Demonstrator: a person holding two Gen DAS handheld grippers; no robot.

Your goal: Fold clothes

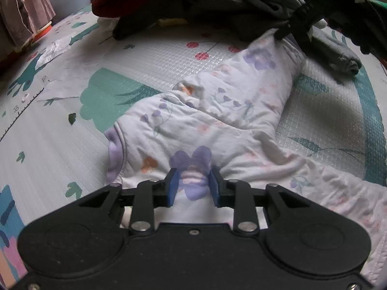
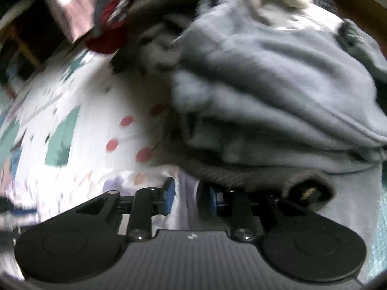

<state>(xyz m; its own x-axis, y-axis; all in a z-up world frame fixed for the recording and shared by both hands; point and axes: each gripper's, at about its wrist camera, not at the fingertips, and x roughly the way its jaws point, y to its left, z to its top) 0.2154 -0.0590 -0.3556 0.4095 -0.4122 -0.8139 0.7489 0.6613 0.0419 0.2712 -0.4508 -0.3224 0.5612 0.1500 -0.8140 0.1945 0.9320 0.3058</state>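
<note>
The left claw (image 1: 193,184) pinches a fold of the white floral cotton garment (image 1: 217,120) between its blue pads at the lower centre of its view. That garment sprawls diagonally over the patterned foam play mat (image 1: 150,55). The right claw (image 2: 185,194) has white cloth between its slightly parted pads; whether it grips is unclear through blur. Above lies a heap of grey and dark clothes (image 2: 278,84).
</note>
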